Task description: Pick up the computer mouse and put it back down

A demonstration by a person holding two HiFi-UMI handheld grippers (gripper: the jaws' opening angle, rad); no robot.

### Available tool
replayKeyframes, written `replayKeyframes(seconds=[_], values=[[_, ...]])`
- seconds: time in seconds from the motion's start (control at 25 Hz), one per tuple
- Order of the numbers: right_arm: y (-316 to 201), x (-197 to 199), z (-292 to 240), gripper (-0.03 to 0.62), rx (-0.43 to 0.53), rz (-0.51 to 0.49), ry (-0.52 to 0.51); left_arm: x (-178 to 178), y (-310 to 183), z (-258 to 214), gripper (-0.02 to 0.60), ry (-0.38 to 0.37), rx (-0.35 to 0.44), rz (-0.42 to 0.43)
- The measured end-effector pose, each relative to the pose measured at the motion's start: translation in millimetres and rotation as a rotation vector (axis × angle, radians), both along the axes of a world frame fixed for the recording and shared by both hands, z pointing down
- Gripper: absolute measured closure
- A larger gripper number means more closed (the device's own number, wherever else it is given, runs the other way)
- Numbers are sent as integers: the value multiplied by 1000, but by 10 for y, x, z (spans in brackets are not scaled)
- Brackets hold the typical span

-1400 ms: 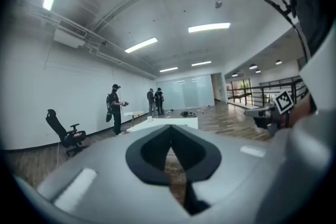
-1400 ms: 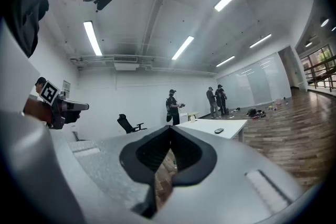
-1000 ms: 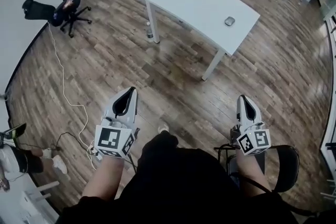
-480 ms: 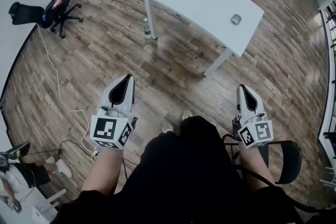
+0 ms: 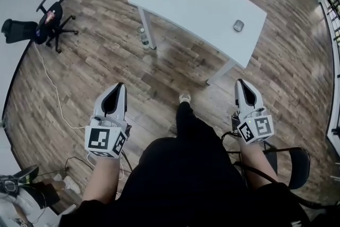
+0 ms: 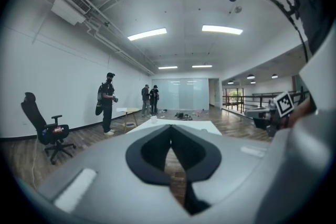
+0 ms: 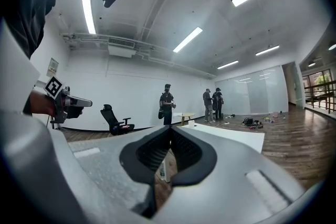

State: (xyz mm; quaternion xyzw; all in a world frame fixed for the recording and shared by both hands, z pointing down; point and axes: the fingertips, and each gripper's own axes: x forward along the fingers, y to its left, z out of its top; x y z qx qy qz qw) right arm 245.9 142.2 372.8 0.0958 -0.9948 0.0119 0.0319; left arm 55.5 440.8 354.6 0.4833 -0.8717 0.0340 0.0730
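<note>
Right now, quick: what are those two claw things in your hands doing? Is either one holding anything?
Left gripper: closed, holding nothing.
Right gripper: closed, holding nothing.

From the head, steeply down, table (image 5: 202, 8) well ahead. In both gripper views, level along the jaws — same table far off, same chair (image 6: 44, 128) at left.

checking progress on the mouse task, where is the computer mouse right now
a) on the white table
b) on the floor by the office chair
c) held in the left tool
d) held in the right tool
a: the computer mouse lies on the white table, well ahead of the left tool and right tool, both shut and empty.
</note>
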Motion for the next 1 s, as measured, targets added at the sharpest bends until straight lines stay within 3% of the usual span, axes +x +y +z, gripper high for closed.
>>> replayKeyframes(seconds=[0.16,0.28,0.44,0.76,1.0], values=[[-194,-347,53,592,-33,15,-6,-367,-160,-37,577,4,-16,-11],[-300,-599,18,592,22,-5,20,-632,-357,-16,577,12,-27,-2],[-542,-987,6,592,56,-44,56,-995,-656,-138,577,0,27,-37],[-1474,-1732,-174,592,69,33,-18,-1835,-1533,-327,577,-45,42,0],[-1753,-1991,-106,592,242,68,8,-2273,-2073,-426,577,-86,19,45]])
